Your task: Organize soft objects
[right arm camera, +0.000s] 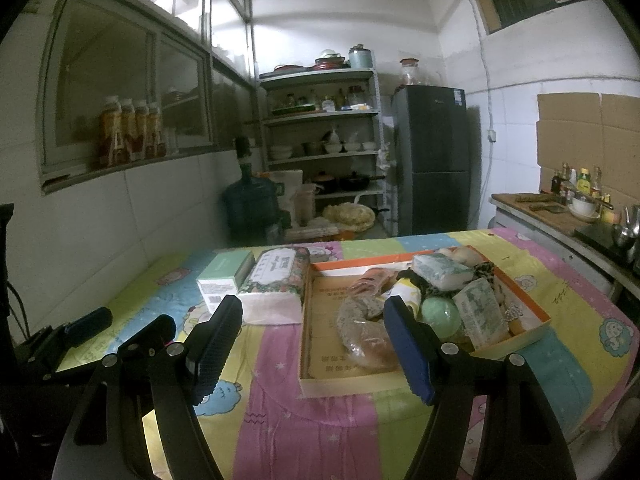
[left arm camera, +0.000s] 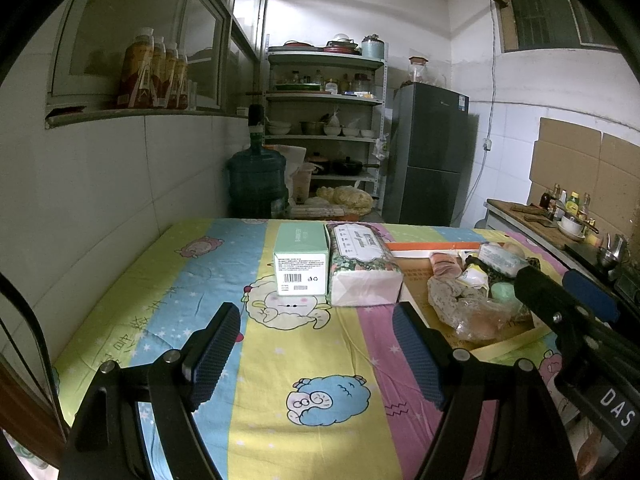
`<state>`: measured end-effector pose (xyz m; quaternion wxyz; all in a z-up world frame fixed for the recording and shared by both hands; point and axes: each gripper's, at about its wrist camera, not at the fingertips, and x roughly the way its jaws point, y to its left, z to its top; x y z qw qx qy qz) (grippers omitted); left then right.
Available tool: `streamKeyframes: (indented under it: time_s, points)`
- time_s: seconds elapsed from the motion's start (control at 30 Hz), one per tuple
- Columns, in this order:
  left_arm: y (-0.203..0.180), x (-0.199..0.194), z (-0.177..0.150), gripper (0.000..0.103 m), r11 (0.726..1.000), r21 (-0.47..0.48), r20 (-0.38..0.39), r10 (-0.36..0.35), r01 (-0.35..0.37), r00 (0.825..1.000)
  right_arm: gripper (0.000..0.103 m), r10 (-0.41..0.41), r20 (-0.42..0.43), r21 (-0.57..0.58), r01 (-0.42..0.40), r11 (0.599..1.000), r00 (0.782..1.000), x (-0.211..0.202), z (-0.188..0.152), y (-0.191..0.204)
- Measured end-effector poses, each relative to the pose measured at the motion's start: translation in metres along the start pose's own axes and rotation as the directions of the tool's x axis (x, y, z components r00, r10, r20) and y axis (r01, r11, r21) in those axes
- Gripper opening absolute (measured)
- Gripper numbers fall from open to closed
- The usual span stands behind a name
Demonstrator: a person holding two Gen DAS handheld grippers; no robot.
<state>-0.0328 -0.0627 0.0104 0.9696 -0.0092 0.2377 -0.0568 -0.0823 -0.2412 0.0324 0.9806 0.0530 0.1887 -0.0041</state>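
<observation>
Orange-rimmed and shallow, the cardboard tray (right arm camera: 538,312) sits on the cartoon-print tablecloth (right arm camera: 320,420) with the soft objects heaped toward its right half: a pale green ball (right arm camera: 442,314), wrapped tissue packs (right arm camera: 440,270), a speckled fabric roll (right arm camera: 352,312) and something in crinkled clear plastic (right arm camera: 372,350). That heap lies just ahead of the right gripper (right arm camera: 316,344), mostly beyond its right finger, and nothing sits between the jaws, which stand wide apart above the cloth. The left gripper (left arm camera: 320,354) is spread wide too, empty, with bare cloth between its fingers; the tray (left arm camera: 516,338) lies off to its right. To the tray's left, a floral tissue pack (right arm camera: 276,280) lies touching a mint green box (right arm camera: 224,280). Several items deep in the pile overlap, so I cannot make out what the dark patterned piece at the back is. In the left wrist view, the right gripper's body cuts off the tray's far right corner. Lower frame edges are lost to dark tool frames.
</observation>
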Motion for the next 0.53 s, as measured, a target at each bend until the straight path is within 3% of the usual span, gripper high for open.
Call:
streamKeyframes:
  time_s: [0.53]
  points:
    - [-0.0026, -0.0007, -0.0053, 0.079, 1.000, 0.001, -0.002, -0.012, 0.012, 1.000, 0.075, 0.000, 0.001, 0.000, 0.000, 1.000, 1.000, -0.0008, -0.0005, 0.0005]
